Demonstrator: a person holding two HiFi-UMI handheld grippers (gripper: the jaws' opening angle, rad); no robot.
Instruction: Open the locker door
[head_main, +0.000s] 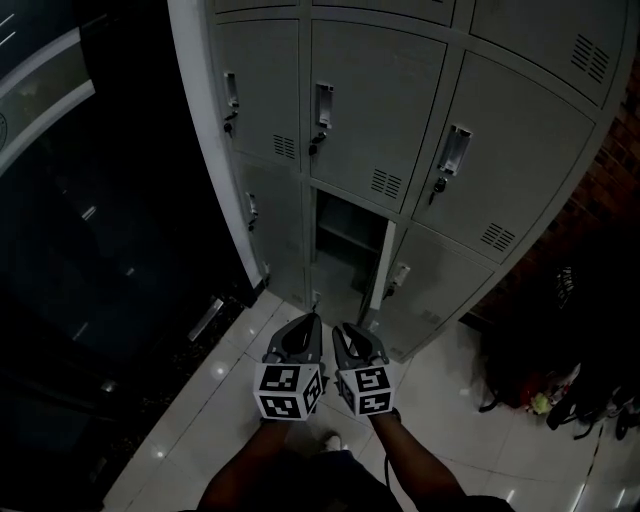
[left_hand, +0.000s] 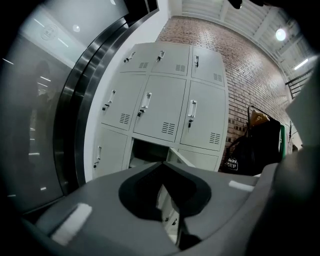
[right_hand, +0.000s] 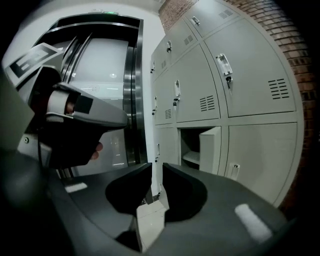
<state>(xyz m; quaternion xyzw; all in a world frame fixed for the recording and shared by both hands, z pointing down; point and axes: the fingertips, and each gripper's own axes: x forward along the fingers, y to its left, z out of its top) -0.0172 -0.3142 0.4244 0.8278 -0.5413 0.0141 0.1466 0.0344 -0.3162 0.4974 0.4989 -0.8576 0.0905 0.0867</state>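
Lockers (head_main: 380, 100): grey painted sheet metal, flat rectangular doors with louvred vents and recessed bright handles.
Wall (left_hand: 250, 75): rough red brick, right of the lockers.
Floor (head_main: 450, 400): glossy pale square tiles.
Door (head_main: 382, 265): bottom row, middle column, swung open and seen edge-on; dark compartment with a shelf behind it.
Left gripper (left_hand: 160, 163): matt grey curved jaws, tips together, nothing between them.
Right gripper (right_hand: 155, 167): same build, tips narrowly apart, empty; beside the left one, clear of the door.
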